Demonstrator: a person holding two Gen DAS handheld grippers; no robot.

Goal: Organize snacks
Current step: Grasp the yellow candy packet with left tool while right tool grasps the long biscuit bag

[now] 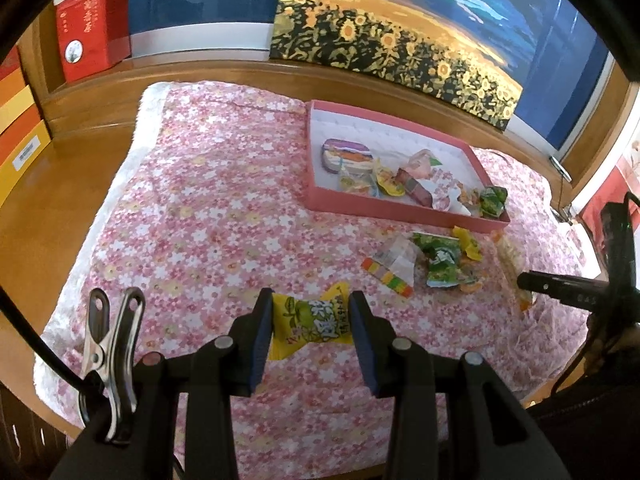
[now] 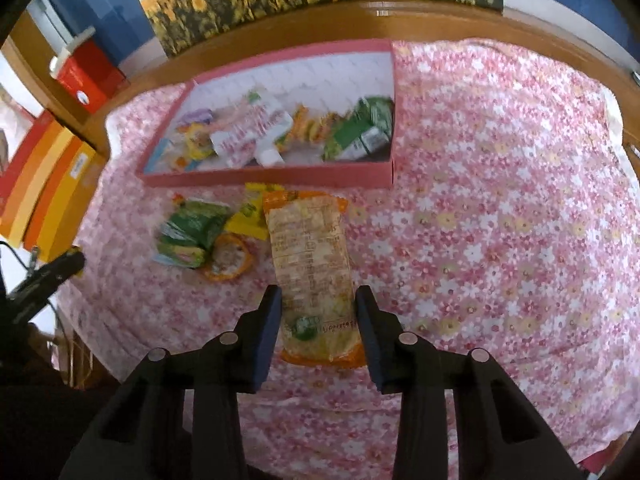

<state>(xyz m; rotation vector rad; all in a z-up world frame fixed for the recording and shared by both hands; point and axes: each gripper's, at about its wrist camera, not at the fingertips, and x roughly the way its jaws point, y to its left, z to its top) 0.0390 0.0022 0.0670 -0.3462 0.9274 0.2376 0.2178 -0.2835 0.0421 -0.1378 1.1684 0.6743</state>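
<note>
My left gripper [image 1: 311, 316] is shut on a yellow candy packet [image 1: 310, 322] with green print, held above the flowered cloth. My right gripper [image 2: 318, 312] is shut on a long orange-edged cracker packet [image 2: 310, 264], which points toward the pink box [image 2: 272, 179]. The pink box [image 1: 404, 212] holds several wrapped snacks. Loose snacks lie in front of it: a green packet [image 1: 442, 264], a clear packet with a coloured strip [image 1: 390, 268] and a yellow wrapper [image 1: 470, 244]. In the right wrist view a green packet [image 2: 192, 232] and a round orange snack [image 2: 228, 258] lie left of the cracker packet.
A pink flowered cloth [image 1: 200, 220] covers the wooden table [image 1: 60, 200]. A red box [image 1: 90, 36] and stacked orange and yellow boxes [image 1: 20, 140] stand at the back left. A sunflower painting [image 1: 400, 28] leans on the back wall. A metal clip [image 1: 112, 356] hangs by my left gripper.
</note>
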